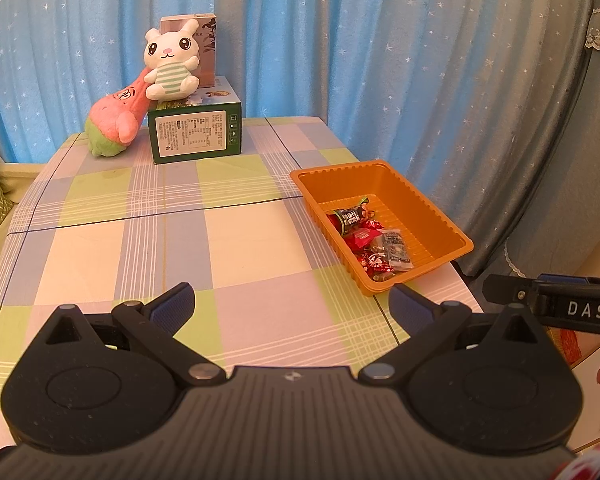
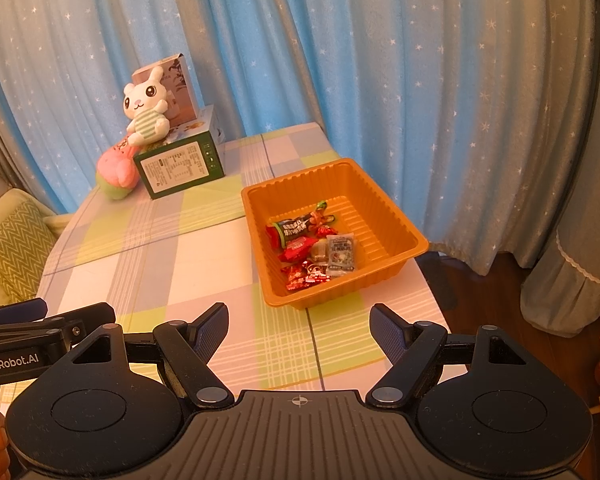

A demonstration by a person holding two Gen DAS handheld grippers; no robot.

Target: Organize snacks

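Note:
An orange plastic tray [image 1: 440, 216] [image 2: 384, 204] sits on the right side of the checked table. Several wrapped snacks [image 1: 370, 238] [image 2: 314, 246] lie in it: a dark green bar, red candies and a clear silver packet. My left gripper [image 1: 292, 300] is open and empty, held above the table's near edge, left of the tray. My right gripper [image 2: 299, 320] is open and empty, just short of the tray's near rim. Each gripper shows from the side in the other's view, the right one [image 1: 552, 300] and the left one [image 2: 40, 320].
At the table's far left stands a green box [image 1: 196, 128] [image 2: 180, 168] with a white rabbit plush [image 1: 170, 66] [image 2: 146, 114] on it, a smaller box behind, and a pink-green plush [image 1: 118, 120] [image 2: 118, 174] leaning beside. Blue starred curtains hang behind. A sofa [image 2: 8, 248] is left of the table.

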